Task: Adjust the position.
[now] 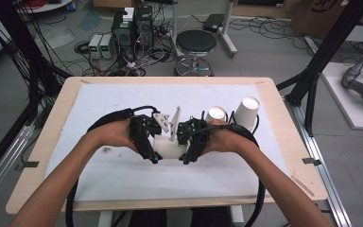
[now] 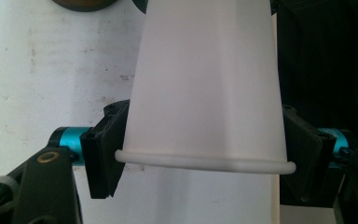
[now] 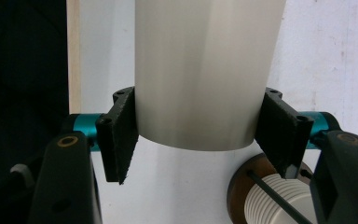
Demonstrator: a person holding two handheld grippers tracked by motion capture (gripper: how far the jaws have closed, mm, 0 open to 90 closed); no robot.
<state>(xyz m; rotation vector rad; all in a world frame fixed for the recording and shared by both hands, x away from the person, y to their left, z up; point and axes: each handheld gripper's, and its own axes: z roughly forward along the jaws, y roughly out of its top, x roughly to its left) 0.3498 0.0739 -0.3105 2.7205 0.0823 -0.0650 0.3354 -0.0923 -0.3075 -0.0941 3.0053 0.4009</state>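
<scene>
Spanning the gap between both hands above the table (image 1: 99, 101), a white paper cup stack (image 1: 169, 145) lay level. The left gripper (image 2: 205, 161) was clamped just above the rolled rim; the right gripper (image 3: 200, 140) was clamped on the base end. Being light, thin-walled and smooth, such cups would likely crush or slip, so the stiffer rim and base were the better grip points.
</scene>
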